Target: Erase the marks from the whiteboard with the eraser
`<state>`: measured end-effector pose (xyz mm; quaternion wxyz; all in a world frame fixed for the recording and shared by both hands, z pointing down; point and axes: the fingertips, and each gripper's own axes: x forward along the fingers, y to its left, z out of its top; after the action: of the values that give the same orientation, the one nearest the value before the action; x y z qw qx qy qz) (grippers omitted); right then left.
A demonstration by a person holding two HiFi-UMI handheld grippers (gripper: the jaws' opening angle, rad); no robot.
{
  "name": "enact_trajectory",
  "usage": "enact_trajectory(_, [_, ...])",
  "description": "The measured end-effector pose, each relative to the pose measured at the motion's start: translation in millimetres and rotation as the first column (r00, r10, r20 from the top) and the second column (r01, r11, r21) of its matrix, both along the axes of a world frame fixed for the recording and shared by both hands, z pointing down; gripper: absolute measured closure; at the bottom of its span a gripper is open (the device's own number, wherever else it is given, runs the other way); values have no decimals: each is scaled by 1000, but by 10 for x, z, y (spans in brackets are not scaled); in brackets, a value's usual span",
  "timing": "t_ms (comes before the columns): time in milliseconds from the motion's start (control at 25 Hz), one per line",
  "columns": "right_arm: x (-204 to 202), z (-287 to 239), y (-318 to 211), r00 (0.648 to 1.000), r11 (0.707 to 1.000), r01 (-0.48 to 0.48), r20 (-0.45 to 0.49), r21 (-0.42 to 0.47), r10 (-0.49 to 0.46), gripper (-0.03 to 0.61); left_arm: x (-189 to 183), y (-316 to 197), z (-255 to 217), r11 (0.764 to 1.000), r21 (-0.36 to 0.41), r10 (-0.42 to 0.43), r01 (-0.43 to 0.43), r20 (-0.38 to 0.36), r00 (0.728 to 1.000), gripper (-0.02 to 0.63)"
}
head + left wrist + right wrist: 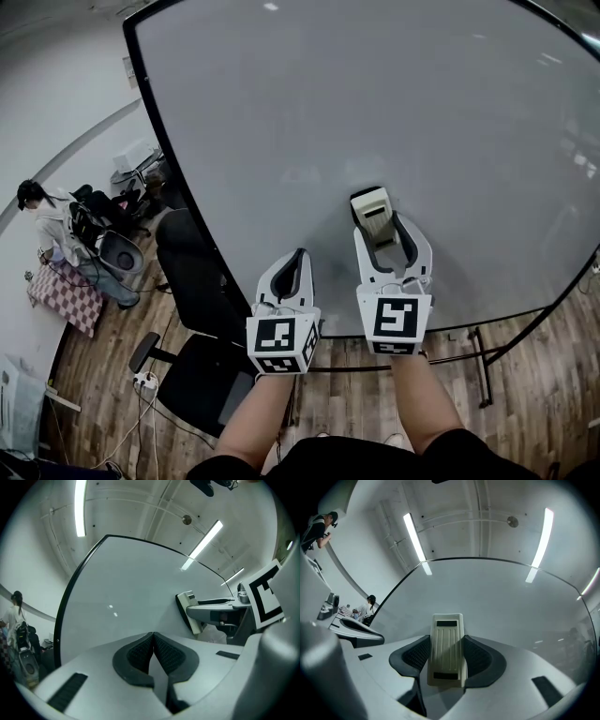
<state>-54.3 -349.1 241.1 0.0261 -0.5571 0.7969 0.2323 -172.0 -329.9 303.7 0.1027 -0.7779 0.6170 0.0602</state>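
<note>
A large whiteboard (375, 112) with a black frame fills the head view; I see no marks on its surface. My right gripper (384, 232) is shut on a cream eraser (373, 214), whose far end rests at the board's lower middle. In the right gripper view the eraser (447, 649) lies lengthwise between the dark pads (480, 657). The left gripper (298, 255) hangs left of it, near the board's lower part, shut with nothing in it. In the left gripper view the left gripper (153, 637) points at the whiteboard (126, 602), with the eraser (187, 611) at the right.
A black office chair (202, 328) stands on the wooden floor below the board's left edge. The board's stand legs (483, 361) reach out at lower right. A person (56, 230) sits at far left beside a checkered table (61, 295).
</note>
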Motion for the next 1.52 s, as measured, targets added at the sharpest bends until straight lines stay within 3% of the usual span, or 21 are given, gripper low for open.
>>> enact_trajectory(840, [1956,-315,-172,961,977,-214,183,25,206,330,875,-40,38,999,-13,46,-46,-4,999,595])
enact_trajectory(1120, [2049,-315,-137,966,980,-194,184,36,184,327,1092,15,-4,997,-5,81,-82,-25,996,595])
enact_trajectory(1360, [2105,-287,61,958,997,10,284,74,-30,330,1026,19,47,998,-21,60,-60,-28,998,595])
enact_trajectory(1520, [2089,-38,294,966,996,59,247,63,-73,330,1012,79,179,996,-45,71,-73,-51,996,595])
